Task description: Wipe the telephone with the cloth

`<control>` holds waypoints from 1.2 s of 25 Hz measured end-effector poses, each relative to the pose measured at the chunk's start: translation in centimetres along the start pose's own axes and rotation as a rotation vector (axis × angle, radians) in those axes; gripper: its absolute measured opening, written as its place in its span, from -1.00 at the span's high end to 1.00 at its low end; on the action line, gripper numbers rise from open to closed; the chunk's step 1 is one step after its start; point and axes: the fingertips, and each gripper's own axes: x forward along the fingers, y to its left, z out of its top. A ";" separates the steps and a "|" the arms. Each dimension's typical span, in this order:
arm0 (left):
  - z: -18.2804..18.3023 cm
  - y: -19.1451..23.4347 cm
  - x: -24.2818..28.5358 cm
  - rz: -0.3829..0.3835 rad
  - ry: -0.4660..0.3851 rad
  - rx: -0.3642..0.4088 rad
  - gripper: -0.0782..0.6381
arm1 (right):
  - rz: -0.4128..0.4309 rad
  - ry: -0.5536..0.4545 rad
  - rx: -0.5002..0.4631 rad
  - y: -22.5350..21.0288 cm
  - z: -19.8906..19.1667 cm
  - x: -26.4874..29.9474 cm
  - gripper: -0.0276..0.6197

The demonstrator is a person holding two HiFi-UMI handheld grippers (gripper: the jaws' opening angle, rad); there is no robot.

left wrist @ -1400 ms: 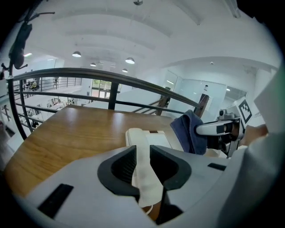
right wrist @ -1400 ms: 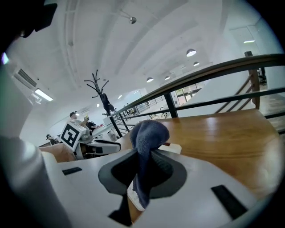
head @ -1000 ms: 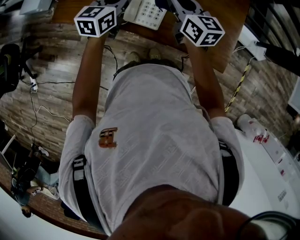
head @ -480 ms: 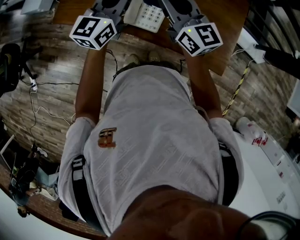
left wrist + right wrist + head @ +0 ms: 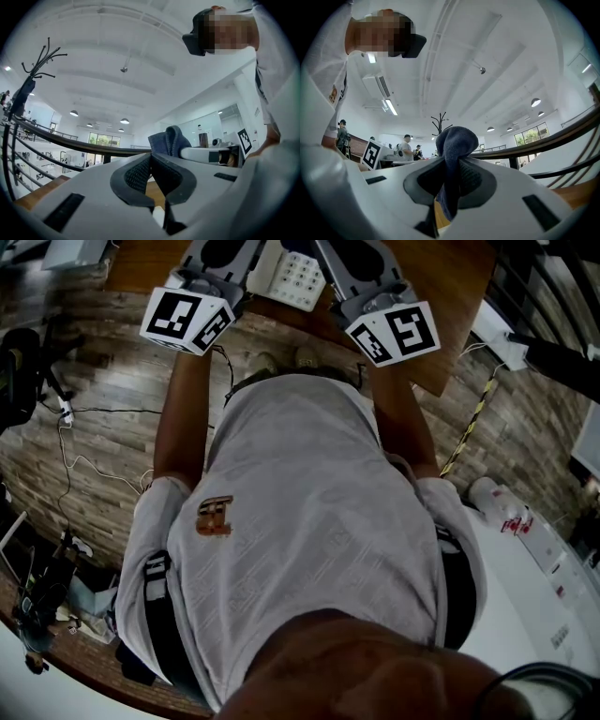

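Head view shows the white telephone (image 5: 296, 274) lying between the two grippers on the wooden table (image 5: 455, 292). The right gripper (image 5: 451, 165) is clamped on the dark blue cloth (image 5: 457, 138), which bulges above its jaws. The left gripper (image 5: 151, 161) has its jaws pressed together with nothing between them.

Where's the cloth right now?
In the right gripper view the dark blue cloth is pinched between the fingers of the right gripper, a bunch poking up past their tips. It also shows beyond the shut left gripper in the left gripper view.
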 end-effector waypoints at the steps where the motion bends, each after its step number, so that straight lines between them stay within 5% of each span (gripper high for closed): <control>1: 0.1 0.1 0.0 0.002 -0.004 -0.001 0.73 | -0.002 -0.005 0.000 0.0 0.1 -0.1 0.69; 30: 0.0 -0.4 -0.1 -0.002 -0.006 0.004 0.73 | -0.042 -0.037 -0.003 -0.9 0.5 -1.2 0.70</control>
